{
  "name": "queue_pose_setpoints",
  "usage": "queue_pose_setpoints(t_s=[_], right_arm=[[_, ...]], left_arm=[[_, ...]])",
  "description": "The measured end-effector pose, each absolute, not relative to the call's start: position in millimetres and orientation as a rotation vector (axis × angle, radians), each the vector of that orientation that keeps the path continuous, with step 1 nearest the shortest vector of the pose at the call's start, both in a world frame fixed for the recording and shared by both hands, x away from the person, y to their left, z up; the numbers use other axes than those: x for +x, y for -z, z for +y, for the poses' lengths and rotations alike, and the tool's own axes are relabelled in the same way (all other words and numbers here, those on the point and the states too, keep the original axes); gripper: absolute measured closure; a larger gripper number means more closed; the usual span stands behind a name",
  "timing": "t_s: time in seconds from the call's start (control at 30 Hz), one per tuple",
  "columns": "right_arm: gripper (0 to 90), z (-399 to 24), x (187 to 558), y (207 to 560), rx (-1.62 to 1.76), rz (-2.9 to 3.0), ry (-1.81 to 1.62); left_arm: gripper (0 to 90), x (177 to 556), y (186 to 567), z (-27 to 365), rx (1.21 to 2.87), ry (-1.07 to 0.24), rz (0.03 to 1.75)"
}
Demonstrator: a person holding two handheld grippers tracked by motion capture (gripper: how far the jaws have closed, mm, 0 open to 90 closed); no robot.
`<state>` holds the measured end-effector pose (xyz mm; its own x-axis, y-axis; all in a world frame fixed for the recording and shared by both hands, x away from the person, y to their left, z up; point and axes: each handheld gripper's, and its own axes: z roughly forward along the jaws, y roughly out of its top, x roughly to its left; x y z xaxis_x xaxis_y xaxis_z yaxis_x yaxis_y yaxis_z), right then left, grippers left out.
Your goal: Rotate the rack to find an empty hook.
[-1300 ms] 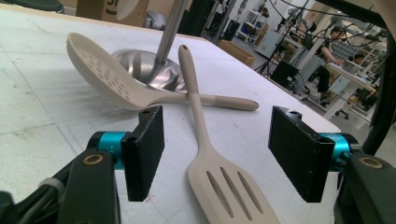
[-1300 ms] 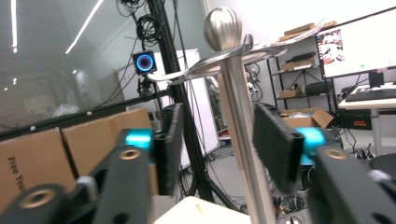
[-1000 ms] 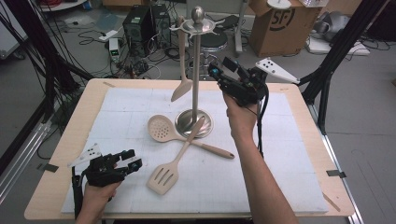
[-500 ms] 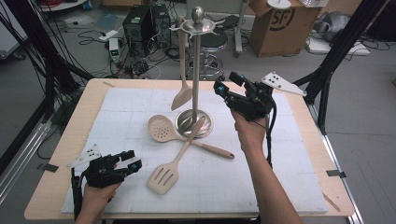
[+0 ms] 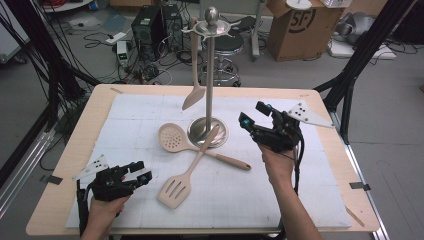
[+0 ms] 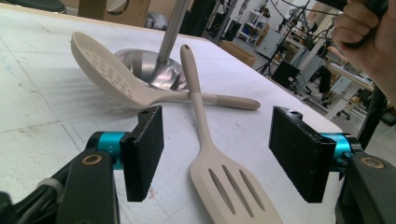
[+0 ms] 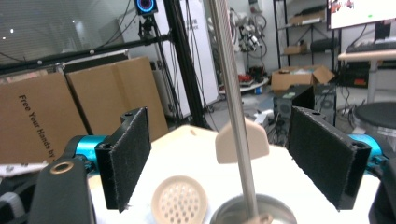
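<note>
On the bench (image 5: 320, 200), under a white gridded mat:
Stand: a steel utensil stand (image 5: 208, 80) rises upright from a round base near the middle, hooks at its top.
Hanging utensil: a beige turner (image 5: 194, 75) hangs from a hook on the stand, long axis vertical, blade down, clear of the mat.
Slotted turner: the slotted turner (image 5: 189, 172) lies flat on the mat, long axis diagonal, its blade toward the person's edge and its handle end pointing at the stand's base, resting on the skimmer's handle.
Skimmer: the perforated skimmer spoon (image 5: 192, 142) lies crosswise under it, bowl just left of the base, handle running right and toward the person.
Right tongs: the right tongs (image 5: 252, 117) hover right of the stand, pointing left at it; their jaws have just been opening and stand wide with nothing between the pads.
Left tongs: the left tongs (image 5: 139, 172) rest low at the near left, jaws wide apart and empty, aimed at the slotted turner's blade just beside them.
</note>
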<state>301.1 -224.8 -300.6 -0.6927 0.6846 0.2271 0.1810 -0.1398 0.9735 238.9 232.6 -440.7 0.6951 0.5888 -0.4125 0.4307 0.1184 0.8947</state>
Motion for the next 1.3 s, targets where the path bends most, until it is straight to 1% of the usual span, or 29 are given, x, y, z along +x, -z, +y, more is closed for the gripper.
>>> queue_pose_setpoints(t_s=[0.43, 0.77, 0.97, 1.3], right_arm=[[20.7, -252.4, 282.8, 339.4, 1.068, 1.805, -1.832], [20.5, -274.3, 268.0, 377.0, 1.155, 1.818, -1.782], [19.8, -282.4, 263.8, 388.6, 1.185, 1.84, -1.77], [19.4, -294.8, 244.1, 403.5, 1.238, 1.884, -1.717]], left_arm=[[35.9, 239.1, 441.7, 232.4, 1.503, -0.137, 0.886], [35.6, 240.4, 441.6, 233.4, 1.492, -0.145, 0.891], [35.4, 240.7, 441.6, 233.4, 1.494, -0.153, 0.892], [35.0, 244.6, 443.8, 232.3, 1.496, -0.144, 0.889]])
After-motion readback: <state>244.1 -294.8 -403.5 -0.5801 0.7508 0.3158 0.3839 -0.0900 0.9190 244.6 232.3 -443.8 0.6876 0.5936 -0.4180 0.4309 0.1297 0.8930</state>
